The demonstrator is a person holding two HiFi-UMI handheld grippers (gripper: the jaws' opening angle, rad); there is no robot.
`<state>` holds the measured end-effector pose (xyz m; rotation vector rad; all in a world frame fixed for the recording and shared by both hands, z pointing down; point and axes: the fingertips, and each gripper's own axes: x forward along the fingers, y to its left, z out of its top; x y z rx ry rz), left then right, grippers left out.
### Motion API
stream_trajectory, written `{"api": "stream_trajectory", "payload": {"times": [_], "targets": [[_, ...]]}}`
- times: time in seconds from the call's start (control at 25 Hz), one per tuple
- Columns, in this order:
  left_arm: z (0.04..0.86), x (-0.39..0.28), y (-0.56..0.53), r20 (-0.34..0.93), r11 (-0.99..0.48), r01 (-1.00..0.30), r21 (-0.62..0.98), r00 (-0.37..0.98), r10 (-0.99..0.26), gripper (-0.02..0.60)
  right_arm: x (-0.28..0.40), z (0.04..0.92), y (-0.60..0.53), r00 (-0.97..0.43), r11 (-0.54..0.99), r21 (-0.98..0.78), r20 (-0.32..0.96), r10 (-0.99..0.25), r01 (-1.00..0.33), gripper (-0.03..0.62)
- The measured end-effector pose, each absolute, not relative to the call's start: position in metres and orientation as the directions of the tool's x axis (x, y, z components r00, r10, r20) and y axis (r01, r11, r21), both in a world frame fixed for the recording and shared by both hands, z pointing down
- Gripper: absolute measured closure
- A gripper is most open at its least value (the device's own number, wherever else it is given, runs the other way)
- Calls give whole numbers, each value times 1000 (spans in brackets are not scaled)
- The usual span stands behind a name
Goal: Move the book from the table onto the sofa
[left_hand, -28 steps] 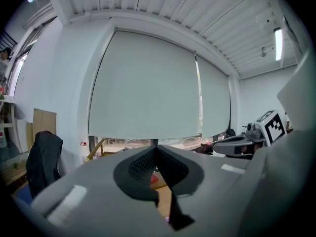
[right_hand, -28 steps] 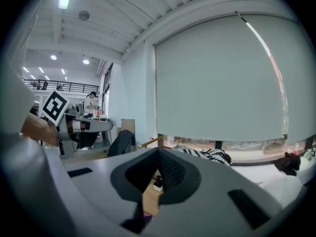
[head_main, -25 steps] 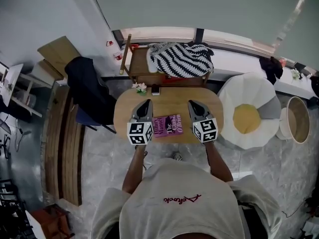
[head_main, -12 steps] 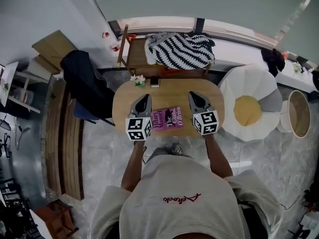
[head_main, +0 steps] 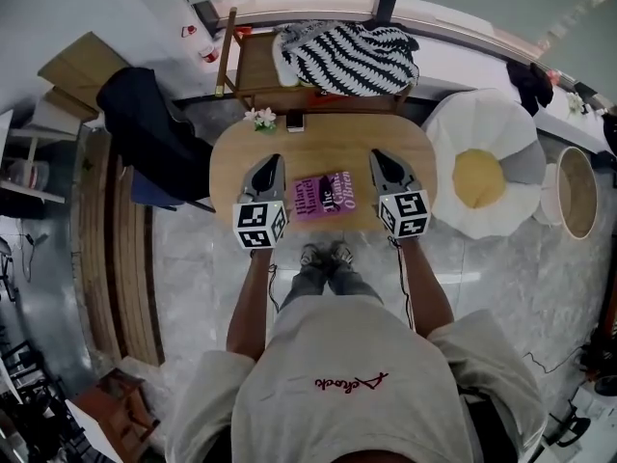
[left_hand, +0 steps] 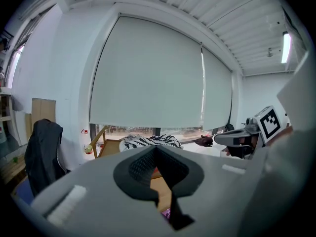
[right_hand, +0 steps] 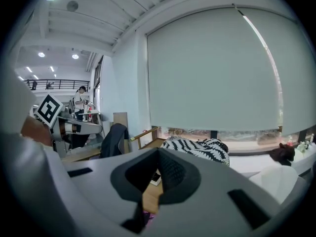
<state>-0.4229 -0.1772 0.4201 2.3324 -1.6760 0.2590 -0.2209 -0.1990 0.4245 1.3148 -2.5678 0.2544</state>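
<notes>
The book [head_main: 323,195] lies flat on the desk [head_main: 318,149], a thin rectangle with a magenta cover and pale lettering, skewed slightly to the desk's edges. The desk has a smooth top of light wood, shaped like a rectangle with broadly rounded ends. The left claw [head_main: 274,161] is just beside the book's left edge and the right claw [head_main: 377,155] is near its right edge, so the book sits between them, untouched. Each claw is of matte grey plastic that tapers to a point, with dark ribbed pads inside. Both are closed, pads pressed together with nothing between them. A cube of black-and-white square markers sits at the rear of each.

Past the desk's far edge stands the sofa [head_main: 253,77], with a slatted wooden frame. A knitted throw [head_main: 347,54] with a black-and-white zigzag pattern is heaped on it. At the desk's far left corner are a small sprig of white flowers [head_main: 258,118] and a small dark flat object [head_main: 295,121]. To the right sits a soft, flower-shaped cushion [head_main: 482,177], with white petals around a yellow centre. A dark jacket [head_main: 145,133] is draped over a chair on the left. The floor [head_main: 193,258] is of glossy grey marbled tile.
</notes>
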Motion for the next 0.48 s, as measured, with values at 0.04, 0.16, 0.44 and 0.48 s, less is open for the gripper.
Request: {"api": "stream_trajectory", "payload": {"times": [0.04, 0.16, 0.44, 0.48], "targets": [[424, -426, -176, 296, -299, -948, 107, 318, -901, 572, -222, 427, -199, -564, 580, -43, 299, -770, -814, 586], [438, -432, -170, 322, -295, -949, 112, 315, -893, 572, -228, 436, -196, -566, 583, -47, 312, -763, -811, 586], [480, -437, -151, 399, -293, -944, 150, 329, -856, 572, -231, 476, -180, -558, 572, -88, 379, -738, -816, 586], [487, -438, -150, 408, -293, -944, 153, 330, -851, 572, -232, 483, -179, -558, 571, -92, 387, -734, -816, 586]]}}
